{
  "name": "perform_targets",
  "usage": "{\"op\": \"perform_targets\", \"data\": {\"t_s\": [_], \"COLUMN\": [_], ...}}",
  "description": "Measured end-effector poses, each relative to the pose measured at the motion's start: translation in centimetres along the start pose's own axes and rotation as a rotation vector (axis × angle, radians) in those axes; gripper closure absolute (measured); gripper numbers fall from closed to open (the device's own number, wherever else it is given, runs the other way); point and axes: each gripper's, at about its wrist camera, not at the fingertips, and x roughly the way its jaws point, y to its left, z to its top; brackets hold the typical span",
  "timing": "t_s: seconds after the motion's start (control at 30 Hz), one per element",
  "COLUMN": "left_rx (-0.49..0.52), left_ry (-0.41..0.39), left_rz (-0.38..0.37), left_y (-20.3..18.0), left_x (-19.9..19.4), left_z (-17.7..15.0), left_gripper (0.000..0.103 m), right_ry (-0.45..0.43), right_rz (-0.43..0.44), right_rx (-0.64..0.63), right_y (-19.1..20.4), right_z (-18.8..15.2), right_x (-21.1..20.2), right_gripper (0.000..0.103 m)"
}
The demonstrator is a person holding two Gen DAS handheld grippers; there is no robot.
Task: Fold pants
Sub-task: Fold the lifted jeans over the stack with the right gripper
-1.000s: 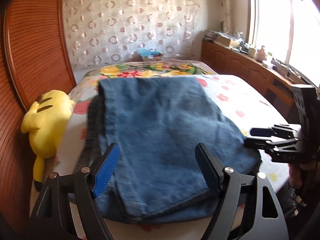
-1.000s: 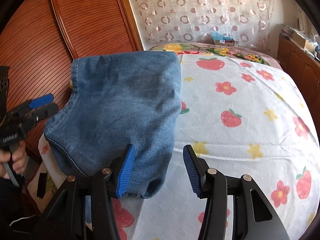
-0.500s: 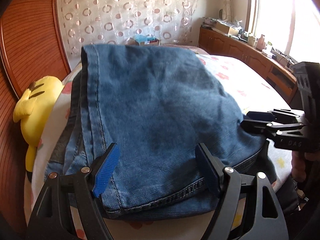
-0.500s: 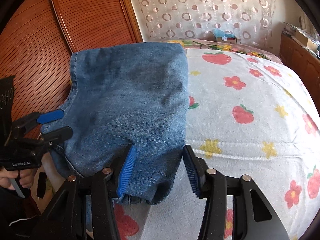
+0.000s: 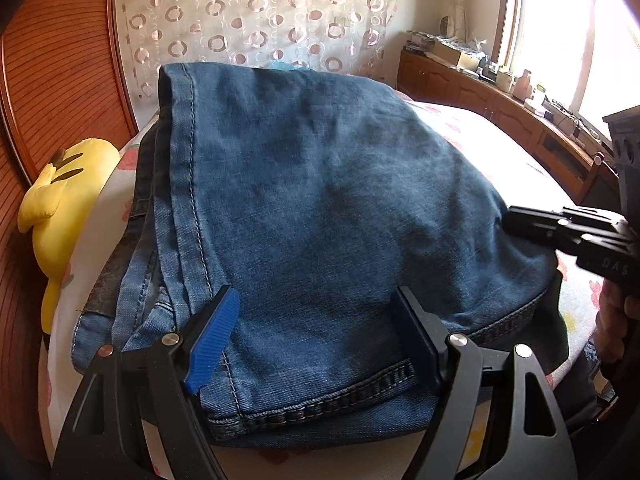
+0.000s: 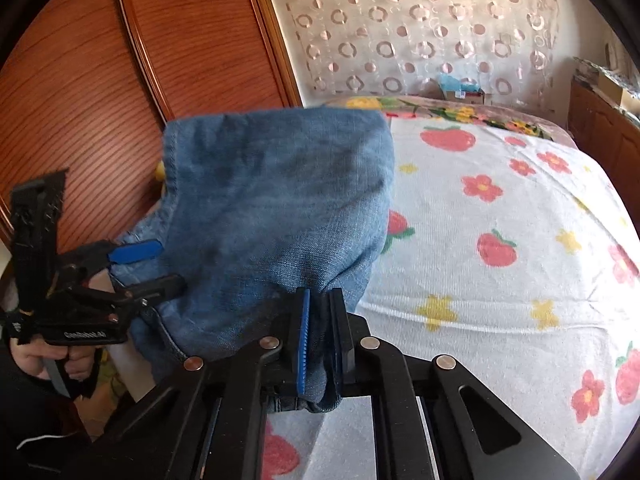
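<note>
- Closing on the denim since a second ago, when it was standing half open at the near right corner, the right gripper is now pinching that corner of the pants between its pads
- Folded into a thick stack, the pants are lying on the near left part of the bed, next to a yellow plush toy
- Denim like this is probably handling as soft, floppy and fairly heavy, not slippery; the stitched hem at the near edge is looking like the firmest place to take hold, all layers together
- Wide open and gripping nothing, the left gripper is straddling the near hem toward the left corner, with the cloth lying between and under its fingers
</note>
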Motion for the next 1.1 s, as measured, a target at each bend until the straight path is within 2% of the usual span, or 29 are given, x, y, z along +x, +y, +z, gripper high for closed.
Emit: {"op": "perform_targets", "data": {"t_s": [0.27, 0.6, 0.9, 1.1], "left_rx": [-0.035, -0.090, -0.157, -0.210], "left_ry": [-0.018, -0.092, -0.176, -0.206], "left_rz": [-0.001, 0.057, 0.125, 0.177], "left_y": [0.7, 3.9, 8.2, 11.2], "left_x": [-1.1, -4.6, -8.7, -10.8], "left_z": [0.7, 1.4, 1.0, 0.4], "left_gripper": [0.024, 0.024, 0.024, 0.024], "right_ry": [-0.053, -0.086, -0.094, -0.053], "right_rz": [0.046, 0.117, 0.222, 0.310], "right_rx": [-0.025, -0.077, -0.150, -0.194], "right_y": [1.0, 3.5, 8.1, 10.5], "right_z": [1.0, 3.1, 6.2, 7.1], "right_x": [-1.2, -0.8, 2.2, 5.6], "right_gripper": [0.096, 0.097, 0.098, 0.098]}}
